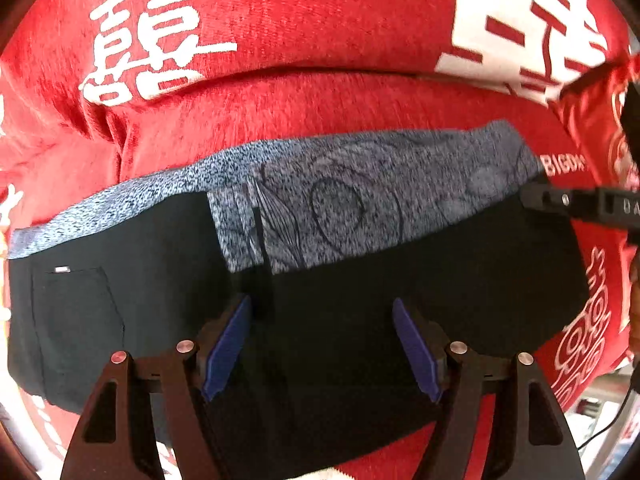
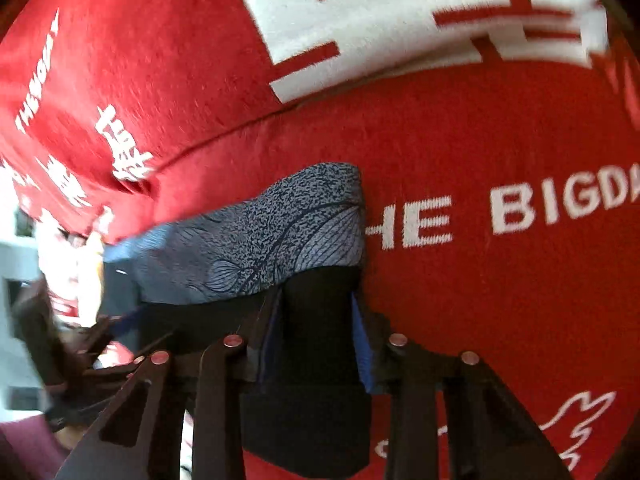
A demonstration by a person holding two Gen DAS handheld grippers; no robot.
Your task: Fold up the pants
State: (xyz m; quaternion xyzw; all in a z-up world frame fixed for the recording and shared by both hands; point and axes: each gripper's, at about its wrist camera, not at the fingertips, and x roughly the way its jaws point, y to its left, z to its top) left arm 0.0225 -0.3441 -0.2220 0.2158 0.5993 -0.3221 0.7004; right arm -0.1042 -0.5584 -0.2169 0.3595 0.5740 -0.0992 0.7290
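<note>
My left gripper (image 1: 322,344) hovered with jaws spread wide, nothing between them, over the black pants (image 1: 360,292); their speckled grey lining (image 1: 360,184) lay just beyond. My right gripper (image 2: 316,340) pinched the pants' edge between its jaws, the red blanket (image 2: 500,300) beside them.

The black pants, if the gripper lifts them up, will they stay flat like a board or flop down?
Probably flop: the black pants lie in soft layers on the red blanket. The part between the right gripper fingers bunches, so it likely drapes. They look thin and probably light.
</note>
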